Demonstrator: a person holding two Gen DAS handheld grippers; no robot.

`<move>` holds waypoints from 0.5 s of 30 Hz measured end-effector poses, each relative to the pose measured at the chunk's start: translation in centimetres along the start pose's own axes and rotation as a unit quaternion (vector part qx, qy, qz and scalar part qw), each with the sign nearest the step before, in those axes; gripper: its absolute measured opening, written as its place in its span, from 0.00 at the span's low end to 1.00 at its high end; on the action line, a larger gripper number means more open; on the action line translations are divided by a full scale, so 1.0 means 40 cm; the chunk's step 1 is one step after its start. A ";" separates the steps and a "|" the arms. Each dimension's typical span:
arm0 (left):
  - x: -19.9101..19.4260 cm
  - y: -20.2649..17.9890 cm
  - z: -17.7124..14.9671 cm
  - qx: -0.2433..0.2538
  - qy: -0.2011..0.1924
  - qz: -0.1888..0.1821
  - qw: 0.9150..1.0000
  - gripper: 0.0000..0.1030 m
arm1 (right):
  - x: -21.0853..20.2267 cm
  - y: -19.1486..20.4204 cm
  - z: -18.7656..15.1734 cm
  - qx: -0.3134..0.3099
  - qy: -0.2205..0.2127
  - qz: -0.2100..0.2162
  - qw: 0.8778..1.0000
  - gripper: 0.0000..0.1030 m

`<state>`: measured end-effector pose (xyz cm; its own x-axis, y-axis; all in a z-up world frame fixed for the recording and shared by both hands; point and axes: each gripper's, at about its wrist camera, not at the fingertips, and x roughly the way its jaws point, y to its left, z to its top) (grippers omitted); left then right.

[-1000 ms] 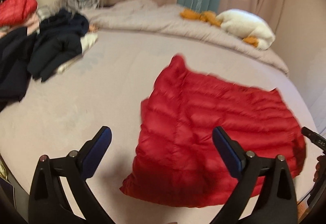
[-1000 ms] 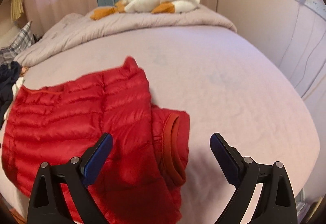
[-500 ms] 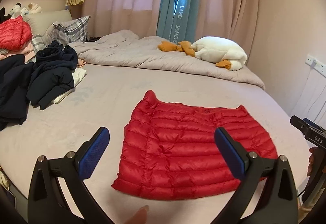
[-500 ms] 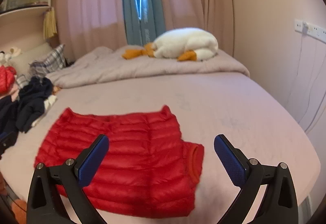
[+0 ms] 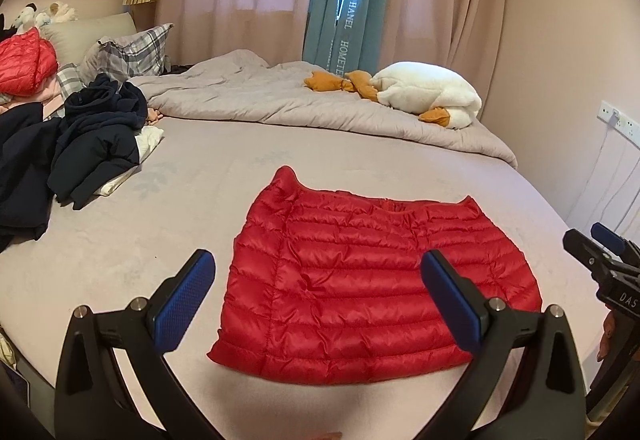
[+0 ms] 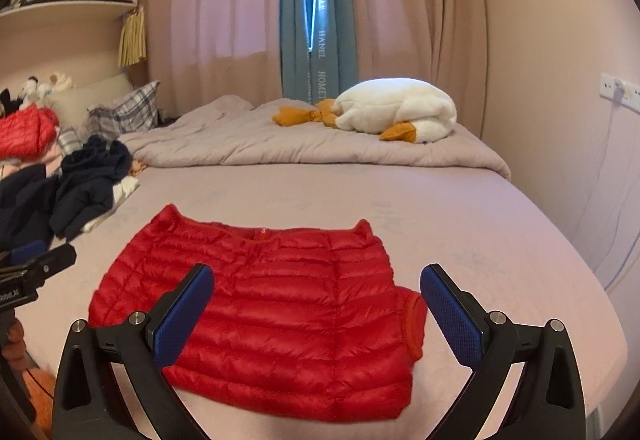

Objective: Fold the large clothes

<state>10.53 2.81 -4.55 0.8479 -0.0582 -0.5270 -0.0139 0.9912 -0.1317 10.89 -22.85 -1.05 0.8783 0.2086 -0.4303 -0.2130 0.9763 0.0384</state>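
Observation:
A red quilted down jacket [image 5: 360, 280] lies folded flat into a rectangle on the bed [image 5: 120, 260], near its front edge. It also shows in the right wrist view [image 6: 280, 316], with a sleeve cuff [image 6: 414, 324] sticking out at its right side. My left gripper [image 5: 318, 296] is open and empty, held above and in front of the jacket. My right gripper [image 6: 316, 310] is open and empty, also above the jacket and apart from it. The right gripper shows at the right edge of the left wrist view [image 5: 608, 264].
A pile of dark navy clothes [image 5: 80, 144] lies at the bed's left. A second red jacket [image 5: 24, 60] sits on pillows behind it. A grey duvet [image 5: 320, 104] and a white goose plush [image 5: 428, 96] lie at the far side. A wall [image 6: 580, 160] stands right.
Both grippers have pulled back and risen away from the jacket, which now lies flat and still. The views tilted up from the bed surface to the room.

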 end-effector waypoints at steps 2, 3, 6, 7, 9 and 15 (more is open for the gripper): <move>0.004 -0.006 -0.004 0.005 0.004 0.003 1.000 1.00 | -0.001 0.009 -0.001 -0.003 0.003 0.003 1.000 0.99; 0.008 -0.009 -0.005 0.010 0.007 0.007 1.000 1.00 | 0.004 0.014 -0.001 -0.006 0.006 0.006 1.000 0.99; 0.016 -0.015 -0.012 0.019 0.013 0.017 1.000 1.00 | 0.008 0.025 -0.004 -0.012 0.009 0.008 1.000 0.99; 0.018 -0.014 -0.013 0.019 0.016 0.013 1.000 1.00 | 0.010 0.029 -0.004 -0.013 0.011 0.009 1.000 0.99; 0.022 -0.012 -0.013 0.017 0.019 0.004 1.000 1.00 | 0.012 0.034 -0.005 -0.015 0.012 0.009 1.000 0.99; 0.026 -0.011 -0.015 0.017 0.023 0.005 1.000 1.00 | 0.014 0.038 -0.009 -0.017 0.018 0.008 1.000 0.99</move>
<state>11.11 2.23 -5.54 0.8221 -0.0523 -0.5669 -0.0043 0.9952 -0.0980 10.90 -21.26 -1.56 0.8586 0.2213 -0.4623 -0.2417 0.9702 0.0155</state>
